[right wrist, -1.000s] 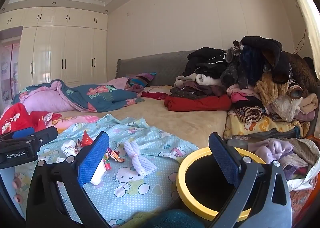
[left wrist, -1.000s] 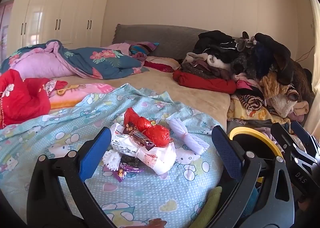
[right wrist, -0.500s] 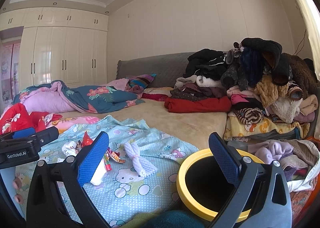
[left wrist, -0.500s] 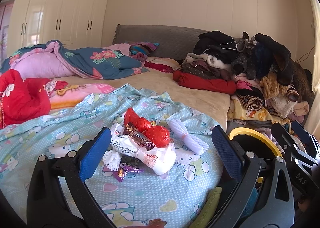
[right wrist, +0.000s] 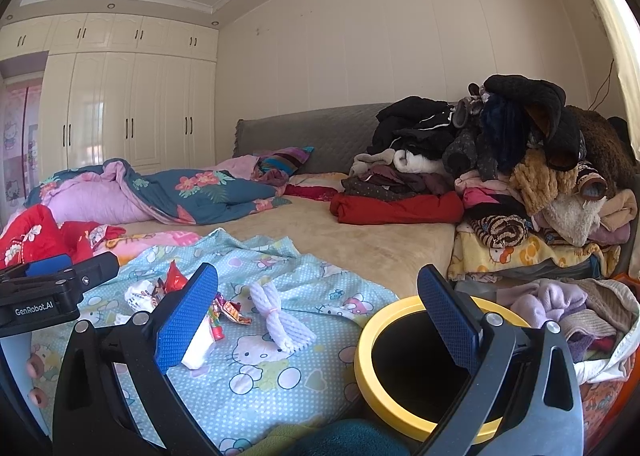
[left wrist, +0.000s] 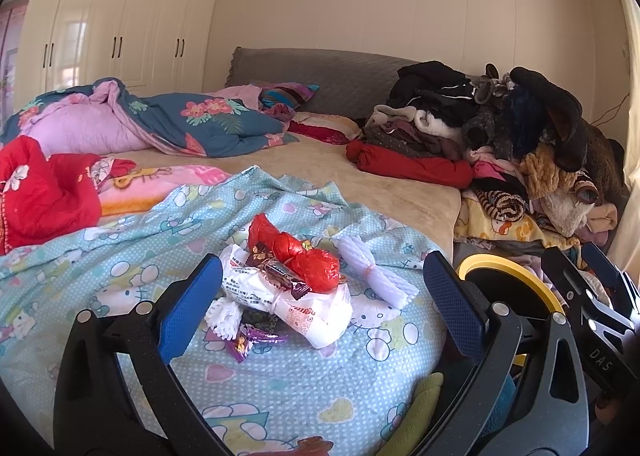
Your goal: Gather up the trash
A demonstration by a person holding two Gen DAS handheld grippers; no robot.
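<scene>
The bed (left wrist: 384, 191) carries a blue cartoon sheet (left wrist: 120, 288), rumpled quilts (left wrist: 192, 123), and piled, perhaps folded, clothes (left wrist: 480, 127).

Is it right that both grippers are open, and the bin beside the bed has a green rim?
Not quite: the bin's rim is yellow, as the right wrist view shows. The rest holds: the left gripper and right gripper are both open.

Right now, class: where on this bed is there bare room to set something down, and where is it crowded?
Free: the tan mattress between the floral quilt and the clothes pile; also the blue sheet nearest the cameras. Crowded: the wrappers and white bundle mid-sheet; yellow-rimmed bin at the edge.
</scene>
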